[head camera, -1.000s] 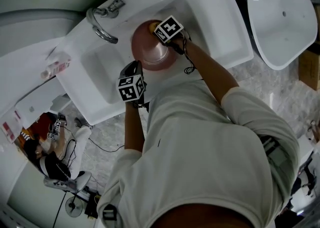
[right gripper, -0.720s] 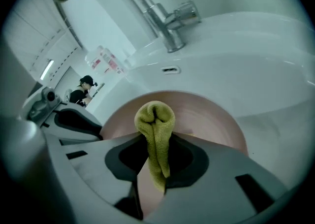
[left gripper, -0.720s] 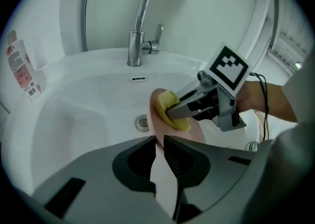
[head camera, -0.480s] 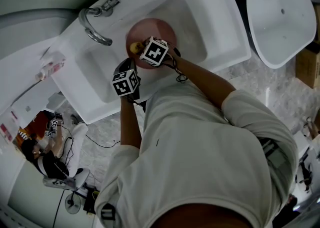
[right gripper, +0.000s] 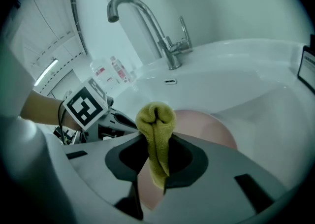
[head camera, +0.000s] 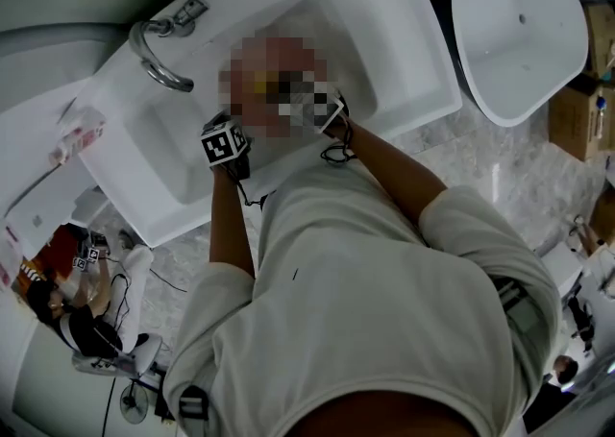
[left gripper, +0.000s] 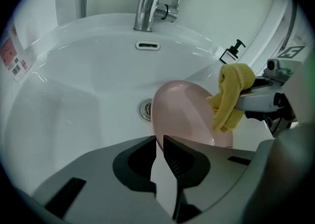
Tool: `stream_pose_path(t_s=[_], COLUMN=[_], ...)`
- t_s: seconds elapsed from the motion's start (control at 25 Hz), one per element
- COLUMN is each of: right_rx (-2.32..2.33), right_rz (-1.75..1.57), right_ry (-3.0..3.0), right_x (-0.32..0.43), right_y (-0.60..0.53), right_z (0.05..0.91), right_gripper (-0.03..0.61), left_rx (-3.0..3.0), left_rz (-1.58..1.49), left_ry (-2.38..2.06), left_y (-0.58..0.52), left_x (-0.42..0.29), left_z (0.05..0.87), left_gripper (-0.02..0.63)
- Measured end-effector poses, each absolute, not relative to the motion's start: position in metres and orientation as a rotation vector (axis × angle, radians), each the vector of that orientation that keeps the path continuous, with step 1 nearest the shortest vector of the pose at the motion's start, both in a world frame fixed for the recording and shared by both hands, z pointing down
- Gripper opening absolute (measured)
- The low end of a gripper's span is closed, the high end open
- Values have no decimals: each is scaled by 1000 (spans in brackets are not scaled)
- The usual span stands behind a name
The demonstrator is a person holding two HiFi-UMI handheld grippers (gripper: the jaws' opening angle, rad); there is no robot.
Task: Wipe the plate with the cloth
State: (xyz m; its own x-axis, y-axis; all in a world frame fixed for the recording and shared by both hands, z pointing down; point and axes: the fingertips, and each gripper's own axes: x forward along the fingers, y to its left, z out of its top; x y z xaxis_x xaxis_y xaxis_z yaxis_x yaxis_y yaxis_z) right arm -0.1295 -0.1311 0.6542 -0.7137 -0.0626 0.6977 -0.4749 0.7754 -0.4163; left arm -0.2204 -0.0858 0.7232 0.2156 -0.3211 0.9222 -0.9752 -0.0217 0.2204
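Observation:
The pink plate (left gripper: 184, 112) stands tilted on edge over the sink basin, and my left gripper (left gripper: 160, 142) is shut on its near rim. A folded yellow cloth (right gripper: 156, 134) is pinched in my right gripper (right gripper: 156, 156), which is shut on it. In the left gripper view the yellow cloth (left gripper: 230, 95) hangs from the right gripper's jaws against the plate's right rim. In the right gripper view the pink plate (right gripper: 211, 129) shows behind the cloth. In the head view a mosaic patch covers the plate; the left gripper's marker cube (head camera: 223, 144) sits beside it.
White sink basin (left gripper: 88, 80) with its drain (left gripper: 144, 110) under the plate. Chrome tap (left gripper: 147, 1) stands at the back, with an overflow slot (left gripper: 148, 46) below it. A black soap pump (left gripper: 231, 53) sits on the rim at right. A second white basin (head camera: 519, 32) lies to the right.
Both grippers and the plate have shifted left and toward the sink's front; the right gripper with the cloth has come down onto the plate's face.

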Motion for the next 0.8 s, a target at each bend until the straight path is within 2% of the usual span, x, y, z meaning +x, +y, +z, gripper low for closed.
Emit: stream_pose_path(t_s=[0.44,0.72,0.8], right_rx=[668,833,874], right_rz=[699,700,678], right_ry=[-2236,-2296,-2327], right_x=[-101,-96,-96], right_y=[-134,-116,-106], right_z=[633,584,564], right_gripper=[84,84,84], left_rx=[1537,1665,1772], left_rz=[906,566,492], left_ry=[-1298,-1405,-1398], left_y=[-81,-71,-66], left_x=[-223,-236,-227], left_z=[734,646,610], left_gripper=[74,75,58])
